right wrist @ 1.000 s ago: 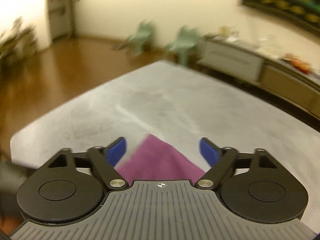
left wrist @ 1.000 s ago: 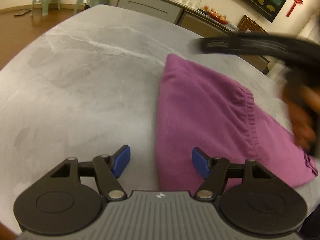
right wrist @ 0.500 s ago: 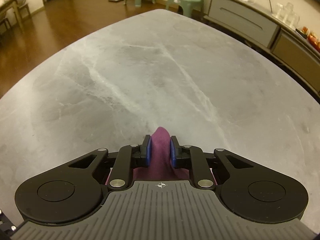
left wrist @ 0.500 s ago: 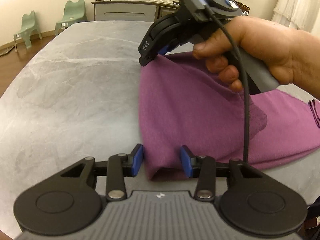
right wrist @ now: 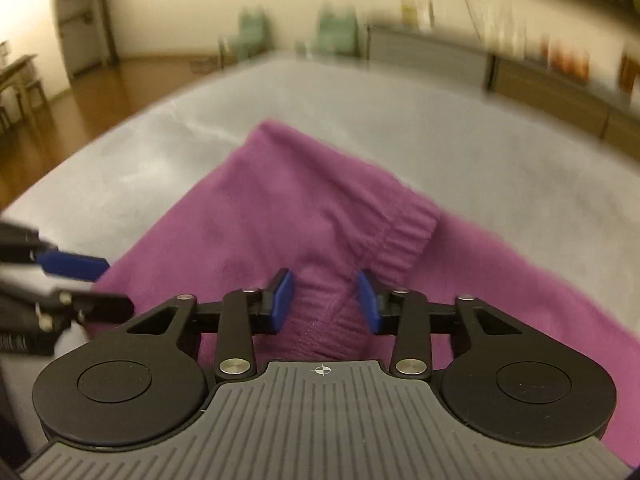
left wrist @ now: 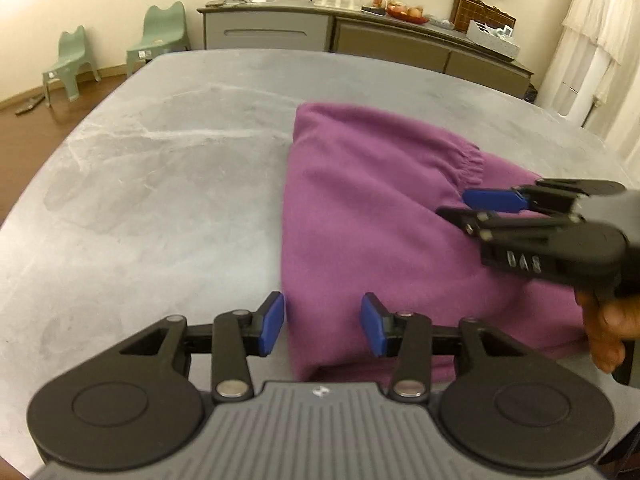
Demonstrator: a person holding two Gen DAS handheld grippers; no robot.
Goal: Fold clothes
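**On the table: purple garment folded, both tools spread**

On the grey table (left wrist: pixel 160 184) lies the purple garment (left wrist: pixel 380 220), folded over itself, its gathered elastic band (left wrist: pixel 468 164) on the upper layer and a straight fold edge running down its left side. Left tool (left wrist: pixel 322 329) sits low at the near end of that fold edge, blue pads apart: the left pad (left wrist: pixel 272 328) is over bare table just beside the cloth, the right pad (left wrist: pixel 374 330) over the fabric. Nothing is pinched between them; the cloth lies flat under the gap.

Over to the right tool (right wrist: pixel 325 301), and its own view is blurred by motion. Jaws spread to a middling width, with the elastic band (right wrist: pixel 400 240) and a stitched seam (right wrist: pixel 320 320) showing between the pads. The fabric looks slack there, not clamped. Whether the pads touch the cloth cannot be told.

From the left view, that right tool (left wrist: pixel 476 208) comes in from the right edge, above the garment's right half, one blue pad (left wrist: pixel 494 201) plainly visible, a hand (left wrist: pixel 608 328) wrapped around its grip. From the right view, the left tool (right wrist: pixel 80 284) shows at the left edge, beside the garment's edge.

Behind the table stand two green chairs (left wrist: pixel 120 52) and a long sideboard (left wrist: pixel 360 36) against the wall.
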